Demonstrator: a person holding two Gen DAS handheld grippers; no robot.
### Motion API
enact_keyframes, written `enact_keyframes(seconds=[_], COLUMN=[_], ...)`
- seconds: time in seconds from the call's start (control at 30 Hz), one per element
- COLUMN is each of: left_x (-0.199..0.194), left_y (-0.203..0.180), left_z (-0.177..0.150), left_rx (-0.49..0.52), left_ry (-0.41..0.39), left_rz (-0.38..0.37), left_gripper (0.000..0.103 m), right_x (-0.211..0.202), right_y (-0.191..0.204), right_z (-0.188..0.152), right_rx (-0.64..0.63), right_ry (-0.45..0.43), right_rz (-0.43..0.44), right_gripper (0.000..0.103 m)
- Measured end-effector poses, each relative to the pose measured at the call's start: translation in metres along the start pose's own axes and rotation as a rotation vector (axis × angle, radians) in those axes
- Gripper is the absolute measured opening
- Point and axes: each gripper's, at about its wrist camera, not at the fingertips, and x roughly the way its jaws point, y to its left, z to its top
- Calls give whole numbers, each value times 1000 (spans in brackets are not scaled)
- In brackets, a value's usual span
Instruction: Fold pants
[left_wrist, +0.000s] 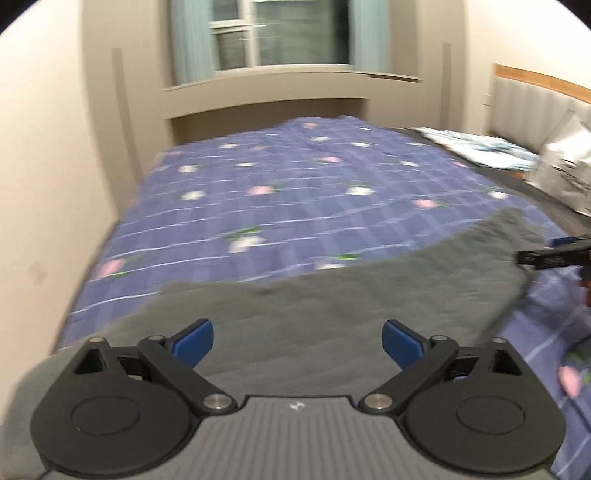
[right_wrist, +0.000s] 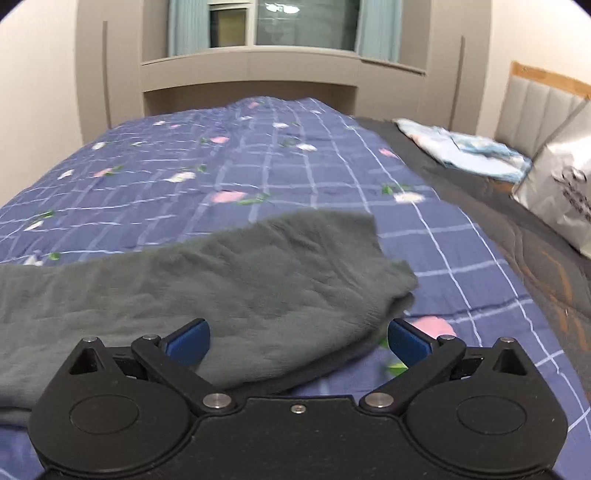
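Grey fuzzy pants (left_wrist: 332, 299) lie flat across the near part of a bed, stretching from left to right. My left gripper (left_wrist: 298, 341) hovers over their left part with its blue pads spread wide and nothing between them. In the right wrist view the pants (right_wrist: 229, 280) end in a folded edge at the right. My right gripper (right_wrist: 298, 339) hangs above that end, jaws wide apart and empty. At the right edge of the left wrist view a dark piece of the right gripper (left_wrist: 554, 254) shows.
The bed carries a blue checked cover with flowers (right_wrist: 258, 166). A dark blanket (right_wrist: 517, 229), a folded light cloth (right_wrist: 465, 151) and a silver bag (right_wrist: 565, 195) sit at the right by the headboard. A wall runs along the left; a window (left_wrist: 280, 33) is behind.
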Motion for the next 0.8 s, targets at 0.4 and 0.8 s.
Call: enact_keyframes(seconds=[0.4, 0.8], left_x=[-75, -76], left_y=[159, 297], left_z=[-65, -146], left_rx=[-220, -711], left_ry=[-22, 43], left_rz=[325, 250], left_gripper=[103, 102], right_x=[-39, -37], right_y=[157, 324], right_z=[8, 31], right_rx=[-224, -446], right_ry=[-25, 0], right_rz=[331, 626], right_gripper=[102, 102])
